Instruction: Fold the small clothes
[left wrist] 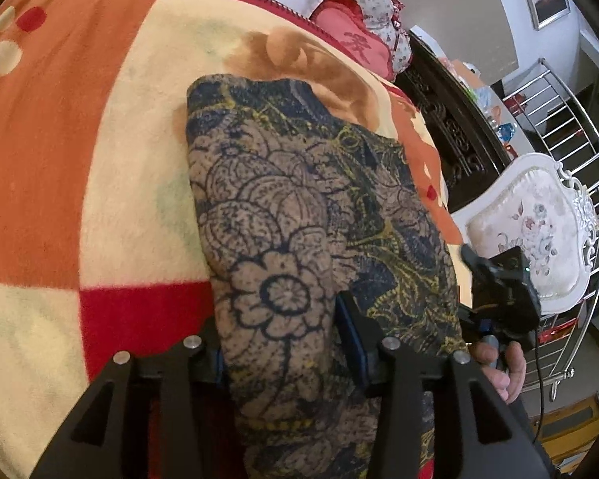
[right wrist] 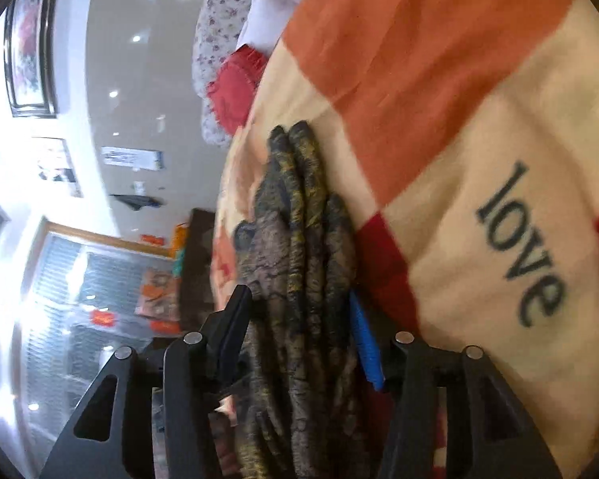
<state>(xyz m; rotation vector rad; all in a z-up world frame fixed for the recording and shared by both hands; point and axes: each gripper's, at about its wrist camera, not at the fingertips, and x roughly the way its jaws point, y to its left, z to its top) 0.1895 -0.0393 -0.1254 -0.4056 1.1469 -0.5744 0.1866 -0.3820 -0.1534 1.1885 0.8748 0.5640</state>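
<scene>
The brown-and-navy floral-print garment (left wrist: 299, 215) lies folded into a layered stack near the edge of the orange, cream and red checked blanket (left wrist: 100, 183). The left gripper (left wrist: 279, 343) and right gripper (right wrist: 299, 327) both stand spread astride the stack, pads not pinching. The folding looks nearly finished; perhaps only tidying remains.

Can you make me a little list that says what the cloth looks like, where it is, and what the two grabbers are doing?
cloth: folded garment with a dark blue and yellow flower print
layers: several folds stacked, seen edge-on in the right wrist view
lying on: blanket with orange, cream and red patches
word on blanket: love
left gripper: jaws apart, the cloth's near end between them
right gripper: jaws apart, the stacked folds between them
nearby: pillows, white flowered chair
</scene>
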